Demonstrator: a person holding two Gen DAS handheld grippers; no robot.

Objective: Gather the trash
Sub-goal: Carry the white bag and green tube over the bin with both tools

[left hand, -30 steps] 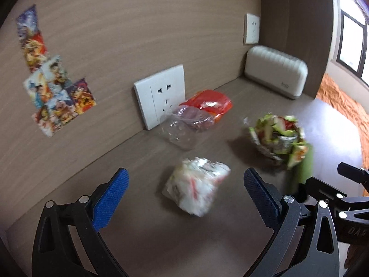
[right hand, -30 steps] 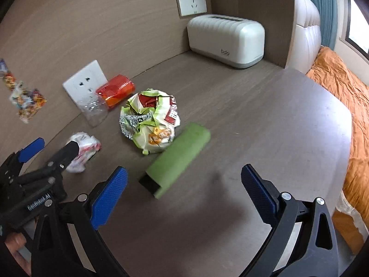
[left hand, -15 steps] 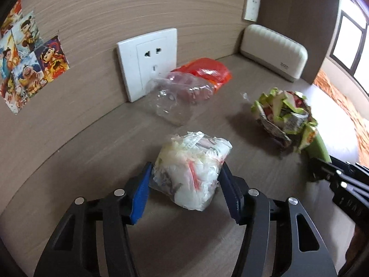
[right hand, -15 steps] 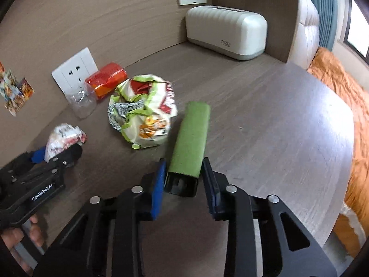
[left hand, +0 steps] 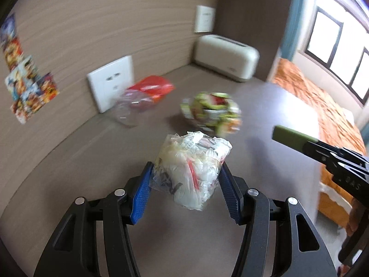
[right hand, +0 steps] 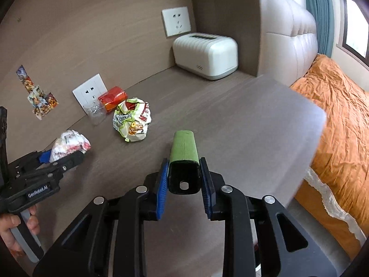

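My left gripper [left hand: 185, 175] is shut on a crumpled white plastic wrapper [left hand: 193, 166] and holds it above the brown table [left hand: 92, 161]. It also shows in the right wrist view [right hand: 69, 145]. My right gripper [right hand: 184, 168] is shut on a green box [right hand: 184, 147], lifted off the table; the box also shows in the left wrist view [left hand: 290, 136]. A crumpled green snack bag [right hand: 131, 122], a clear plastic cup [right hand: 96, 114] and a red packet [right hand: 113, 98] lie near the wall.
A white toaster [right hand: 207, 54] stands in the back corner. Wall sockets [right hand: 91, 92] and stickers [right hand: 38, 99] are on the wood wall. An orange bed [right hand: 341, 120] lies past the table's right edge.
Both grippers shut on their items about half a second ago and have since lifted them off the table. The view has pulled back and up.
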